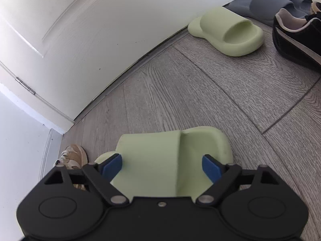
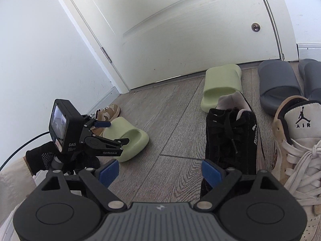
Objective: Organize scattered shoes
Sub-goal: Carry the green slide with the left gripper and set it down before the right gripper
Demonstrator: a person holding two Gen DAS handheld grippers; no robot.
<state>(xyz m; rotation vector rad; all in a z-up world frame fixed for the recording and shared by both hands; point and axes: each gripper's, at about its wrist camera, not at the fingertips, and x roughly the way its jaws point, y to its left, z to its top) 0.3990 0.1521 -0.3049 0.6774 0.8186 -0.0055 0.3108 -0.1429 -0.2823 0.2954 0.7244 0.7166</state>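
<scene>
The left gripper (image 1: 161, 165) has its blue-padded fingers (image 1: 112, 165) spread wide and released. The near pale green moulded foam slide (image 1: 170, 160) lies on the grey wood-grain floor (image 1: 200, 92) between them, its strap under the gap, with neither pad seen pressing on it. Judging from this, the step in hand is letting this slide go or re-gripping it; its mate, the second pale green foam slide (image 1: 226, 34), lies well ahead and to the right of the fingers, beside the white door (image 1: 100, 30). The next move likely calls for bringing the pair together.

The right gripper (image 2: 160, 172) also hangs spread and empty over bare floor, a black suede lace-up sneaker (image 2: 230, 136) just beside its right finger.

Open floor runs ahead of the left fingers up to the door's threshold; a tan sneaker (image 1: 75, 156) crowds the corner to their left.
</scene>
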